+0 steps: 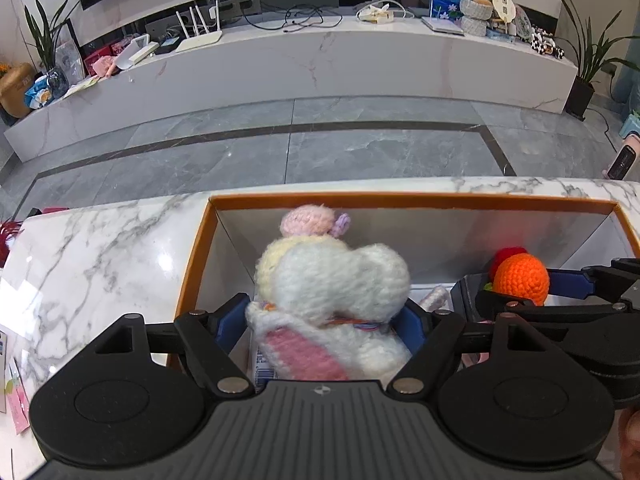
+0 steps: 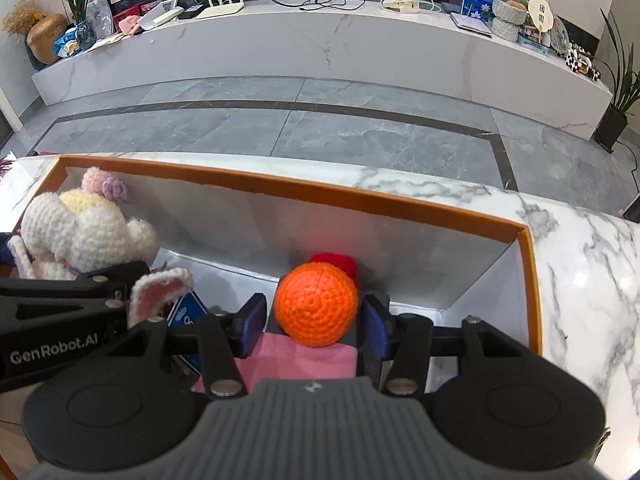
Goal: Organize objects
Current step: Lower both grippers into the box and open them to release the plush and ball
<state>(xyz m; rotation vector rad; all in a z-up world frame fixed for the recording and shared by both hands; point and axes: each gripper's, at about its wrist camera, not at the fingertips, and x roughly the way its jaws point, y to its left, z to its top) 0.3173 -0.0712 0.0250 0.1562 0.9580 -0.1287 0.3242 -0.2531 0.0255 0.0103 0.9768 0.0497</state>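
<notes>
An orange-rimmed open box [image 1: 400, 200] [image 2: 280, 188] stands on the marble table. In its left end is a white crochet bunny [image 1: 340, 280] [image 2: 80, 236] with pink-lined ears, leaning on a yellow and pink crochet toy [image 1: 304, 220]. My left gripper [image 1: 324, 320] stands wide, both blue pads against the bunny's sides. In the right end an orange crochet ball [image 2: 316, 304] [image 1: 520, 276] rests on a pink flat item [image 2: 304, 360], with a red ball [image 2: 336, 260] behind it. My right gripper [image 2: 316, 320] straddles the orange ball, a thin gap showing at each pad.
The marble table [image 1: 100, 260] [image 2: 592, 280] ends just beyond the box, with grey floor past it. A blue packet [image 2: 186, 312] lies in the box bottom. Pink papers [image 1: 16, 400] lie at the table's left edge. A low white console [image 1: 320, 60] holds clutter far off.
</notes>
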